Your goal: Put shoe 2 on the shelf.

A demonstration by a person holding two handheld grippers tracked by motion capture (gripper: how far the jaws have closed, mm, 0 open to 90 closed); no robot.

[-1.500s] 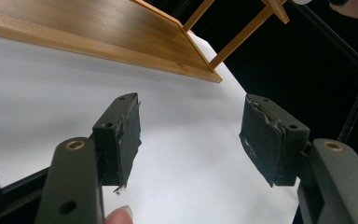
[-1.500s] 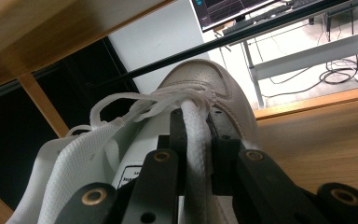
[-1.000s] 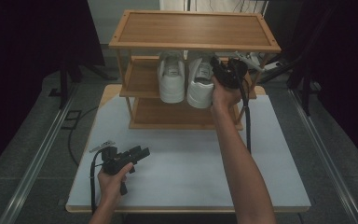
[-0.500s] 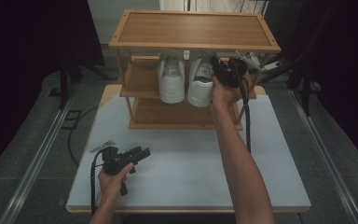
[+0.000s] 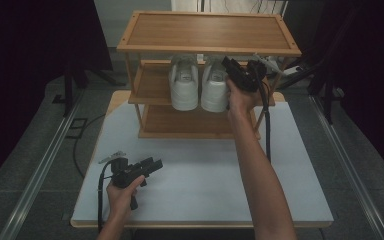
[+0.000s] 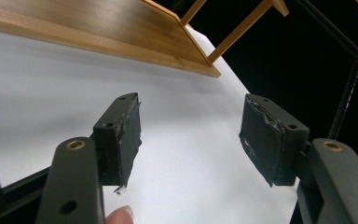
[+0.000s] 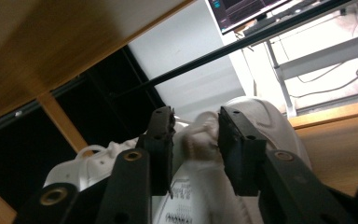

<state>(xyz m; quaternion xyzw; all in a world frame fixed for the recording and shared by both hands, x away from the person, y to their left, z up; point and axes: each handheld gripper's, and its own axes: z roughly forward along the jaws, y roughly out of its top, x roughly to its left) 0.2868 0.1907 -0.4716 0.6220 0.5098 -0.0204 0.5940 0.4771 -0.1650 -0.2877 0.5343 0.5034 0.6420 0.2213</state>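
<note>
A white bench (image 5: pixel 200 200) carries a three-tier wooden rack (image 5: pixel 207 32) at its far edge. Two white shoes stand side by side on the middle shelf (image 5: pixel 150 87), toes toward the person: the left shoe (image 5: pixel 184 85) and the right shoe (image 5: pixel 214 87), close together near the shelf's middle.

The right hand-held gripper (image 5: pixel 235 70) reaches in under the top shelf at the right shoe. In the right gripper view its two black jaws stand on either side of the shoe's laces and tongue (image 7: pixel 198 140). The jaws have just been opening, and a narrow gap shows between the pads and the shoe (so they are apart, not clamped, with the shoe between them). The shoe rests on the shelf.

The left hand-held gripper (image 5: pixel 150 165) lies low over the bench near its front left corner, held in the left hand (image 5: pixel 122 187) and pointing toward the rack. In the left gripper view its jaws are wide apart, with bare white bench top between them and the rack's bottom shelf (image 6: pixel 98 28) beyond. A black cable (image 5: pixel 266 125) trails from the right gripper down along the forearm.
</note>
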